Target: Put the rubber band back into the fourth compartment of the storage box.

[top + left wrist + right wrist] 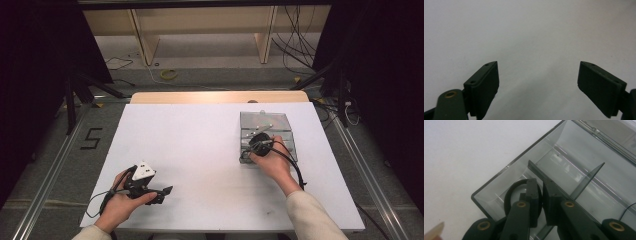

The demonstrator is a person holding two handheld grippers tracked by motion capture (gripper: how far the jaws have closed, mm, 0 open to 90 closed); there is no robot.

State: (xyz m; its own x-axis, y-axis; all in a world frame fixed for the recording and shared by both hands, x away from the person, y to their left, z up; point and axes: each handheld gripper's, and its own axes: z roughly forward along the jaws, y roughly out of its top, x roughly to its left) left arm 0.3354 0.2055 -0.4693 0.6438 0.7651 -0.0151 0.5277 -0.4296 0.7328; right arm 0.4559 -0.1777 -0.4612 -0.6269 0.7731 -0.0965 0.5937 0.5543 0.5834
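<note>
The black ring (510, 196) sits in the near corner compartment of the clear plastic organizer box (499, 176), resting against the box floor and side wall, just left of the thin inner divider (584, 181). In the high view that box (280, 122) stands on the right half of the white counter (200, 145), with its lid tipped back on the far side.

My right hand-held gripper (540, 195) is down inside that compartment. Its jaws are nearly together with only a narrow slit between them; the left jaw lies across the ring's rim, but I cannot make out whether any of the ring is still pinched. I read this as the placing step: the ring is down in its slot and the grip on it looks about finished.

The next move, as I judge it, is to let the jaws part enough to clear the ring, then draw the gripper straight up and back, keeping off the divider and the box wall so the light box does not slide or tip.

My left hand-held gripper (162, 192) rests low over bare counter near the front-left, well apart from the box, jaws wide apart and holding nothing.
</note>
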